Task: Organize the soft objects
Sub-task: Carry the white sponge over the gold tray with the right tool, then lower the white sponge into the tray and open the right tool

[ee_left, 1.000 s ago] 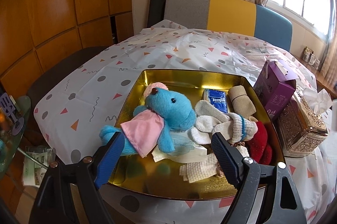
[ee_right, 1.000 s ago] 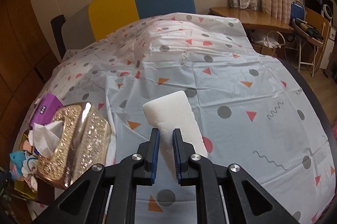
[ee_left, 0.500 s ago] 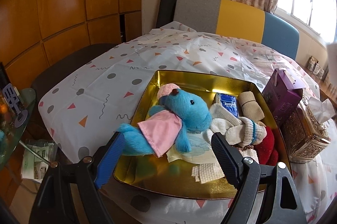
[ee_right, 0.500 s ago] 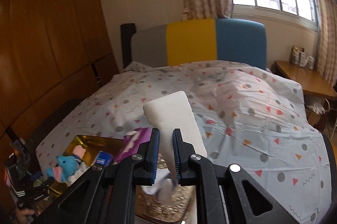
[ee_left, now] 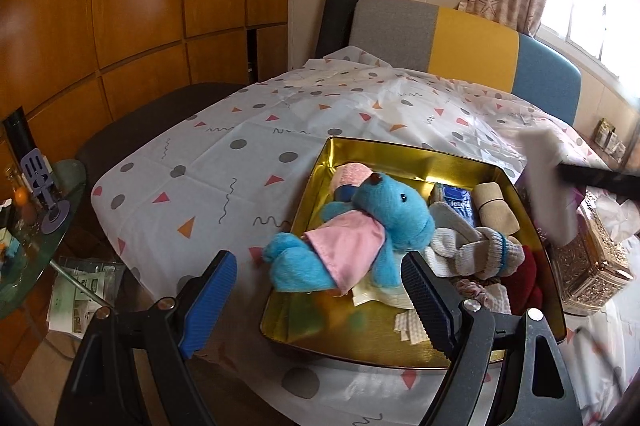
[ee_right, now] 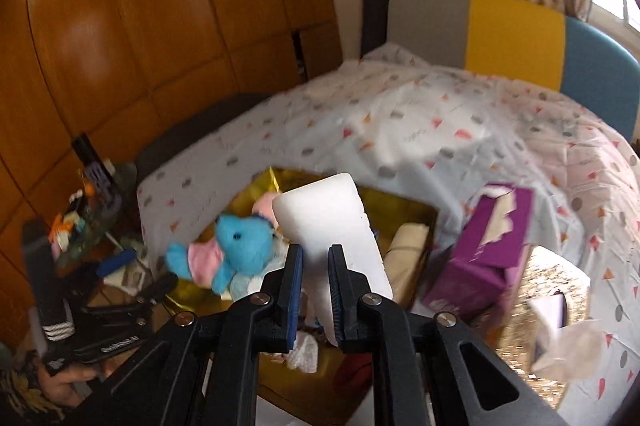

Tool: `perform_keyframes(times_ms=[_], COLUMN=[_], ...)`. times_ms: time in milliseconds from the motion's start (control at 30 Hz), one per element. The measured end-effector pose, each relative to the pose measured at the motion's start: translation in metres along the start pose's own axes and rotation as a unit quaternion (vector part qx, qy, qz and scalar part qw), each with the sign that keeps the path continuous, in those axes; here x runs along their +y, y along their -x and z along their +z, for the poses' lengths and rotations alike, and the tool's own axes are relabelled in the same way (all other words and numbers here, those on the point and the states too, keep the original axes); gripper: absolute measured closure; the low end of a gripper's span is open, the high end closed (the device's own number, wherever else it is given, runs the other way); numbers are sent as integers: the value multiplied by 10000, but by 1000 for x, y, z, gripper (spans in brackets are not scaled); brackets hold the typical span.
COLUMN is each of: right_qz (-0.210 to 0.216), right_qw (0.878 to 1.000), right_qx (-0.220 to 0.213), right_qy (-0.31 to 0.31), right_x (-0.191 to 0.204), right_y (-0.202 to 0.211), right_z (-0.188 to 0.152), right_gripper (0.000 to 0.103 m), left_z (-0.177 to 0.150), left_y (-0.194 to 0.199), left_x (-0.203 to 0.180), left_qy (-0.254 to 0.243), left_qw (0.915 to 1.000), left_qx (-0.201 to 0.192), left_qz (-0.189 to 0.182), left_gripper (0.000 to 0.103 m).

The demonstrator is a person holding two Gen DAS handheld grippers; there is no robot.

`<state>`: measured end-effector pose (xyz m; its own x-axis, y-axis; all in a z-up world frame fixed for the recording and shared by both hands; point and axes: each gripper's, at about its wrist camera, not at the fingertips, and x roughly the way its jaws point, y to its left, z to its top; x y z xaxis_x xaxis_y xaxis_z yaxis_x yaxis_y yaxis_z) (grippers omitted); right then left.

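My right gripper [ee_right: 316,258] is shut on a white sponge block [ee_right: 332,222] and holds it in the air above the gold tray [ee_right: 416,206]. In the left wrist view the sponge [ee_left: 548,186] hangs blurred over the tray's right edge. The gold tray [ee_left: 400,150] holds a blue plush toy with a pink cloth [ee_left: 360,238], white socks [ee_left: 476,250], a tissue pack [ee_left: 456,202], a beige roll [ee_left: 496,210] and a red item [ee_left: 524,274]. My left gripper [ee_left: 320,290] is open and empty at the tray's near left corner.
A purple box [ee_right: 492,250] and a gold tissue box [ee_left: 592,258] stand right of the tray on the patterned tablecloth [ee_left: 224,162]. A glass side table with clutter [ee_left: 28,218] is at the left. A grey, yellow and blue chair back [ee_left: 460,42] stands behind.
My right gripper has swung left with the sponge, from over the bare tablecloth to above the tray. My left gripper has drifted back and left; the tray's contents stay put.
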<state>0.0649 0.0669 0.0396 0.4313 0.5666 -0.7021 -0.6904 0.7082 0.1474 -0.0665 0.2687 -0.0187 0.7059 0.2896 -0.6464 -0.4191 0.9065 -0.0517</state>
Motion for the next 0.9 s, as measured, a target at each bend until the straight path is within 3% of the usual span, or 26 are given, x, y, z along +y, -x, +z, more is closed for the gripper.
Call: perform_keyframes(times_ms=[300,600,800,900], right_qz=[-552,-1158,-1262,-1108], right_qw=[9933,9837,9816,9841], right_qx=[928,1100,1194,1284], right_qy=[419,826,790,533], right_x=[13,23,20,10], right_y=[-92,-122,-136,-137], right_z=[-14,-16,-16,-18], right_gripper=[93,94,94,94], left_z=[-2,-1,-2,-3], left_y=[-1,-5,-9,-11], left_x=[4,0,0,-1], left_qy=[47,17,0,-20], left_qw=[10000,10000,9999,9999], left_qx=[26,51,104,130], left_qz=[26,-28,6,24], left_gripper=[18,18,18,18])
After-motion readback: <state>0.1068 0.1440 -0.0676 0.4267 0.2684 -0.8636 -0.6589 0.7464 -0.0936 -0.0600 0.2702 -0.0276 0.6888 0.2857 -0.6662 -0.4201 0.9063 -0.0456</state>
